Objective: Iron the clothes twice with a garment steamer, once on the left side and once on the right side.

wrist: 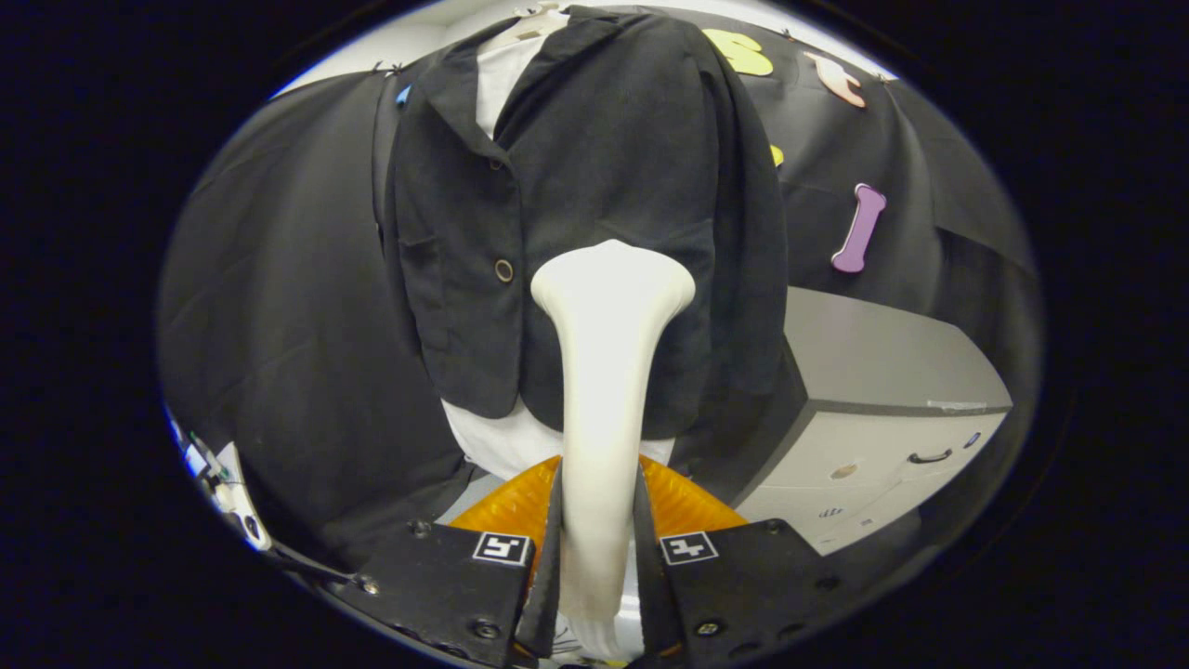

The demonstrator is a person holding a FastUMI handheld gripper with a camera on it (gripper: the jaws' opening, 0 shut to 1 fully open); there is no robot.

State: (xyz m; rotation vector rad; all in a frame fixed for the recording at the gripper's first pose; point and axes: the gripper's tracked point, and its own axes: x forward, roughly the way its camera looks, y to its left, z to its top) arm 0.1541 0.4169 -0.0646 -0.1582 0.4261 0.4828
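The tool (599, 557) is pinching the white garment steamer (608, 372) by its handle, with its head resting against the right front of the dark jacket (594, 186) hanging just ahead. Judging by this, a pass is underway; the finished count cannot be told.

steamer (604, 372) looks like smooth satin plastic, the blazer (604, 167) is matt slightly fuzzy cloth, cabinet (864, 372) smooth matt laminate

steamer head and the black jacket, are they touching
Cannot tell. In the gripper view the steamer, clamped between both fingers, has its head overlapping the black jacket, but looking along the handle hides any gap.
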